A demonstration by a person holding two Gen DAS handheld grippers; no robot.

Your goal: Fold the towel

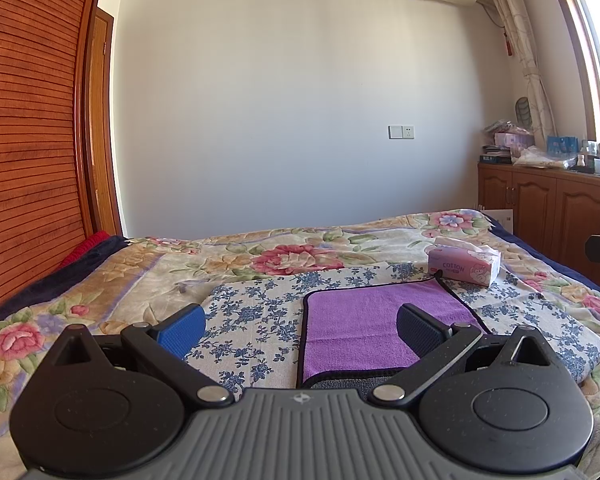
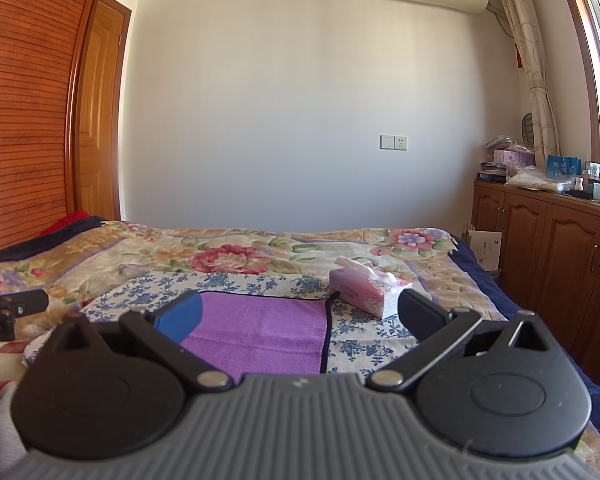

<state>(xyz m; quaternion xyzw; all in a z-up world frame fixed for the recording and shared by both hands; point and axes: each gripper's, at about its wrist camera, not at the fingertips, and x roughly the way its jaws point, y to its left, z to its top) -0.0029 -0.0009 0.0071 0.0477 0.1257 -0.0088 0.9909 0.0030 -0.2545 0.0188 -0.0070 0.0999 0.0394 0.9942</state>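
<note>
On a bed point(image 1: 100, 280) covered by a flowered blanket, a purple towel point(image 1: 364, 328) is laid flat on a blue-patterned cloth point(image 1: 256, 320). Just beyond its far corner, a pink tissue box point(image 1: 464, 266) is seen with a tissue pulled up from its slot. The left gripper point(image 1: 300, 330) and right gripper point(image 2: 300, 314) are held spread wide above the bedding, nothing pinched.
</note>
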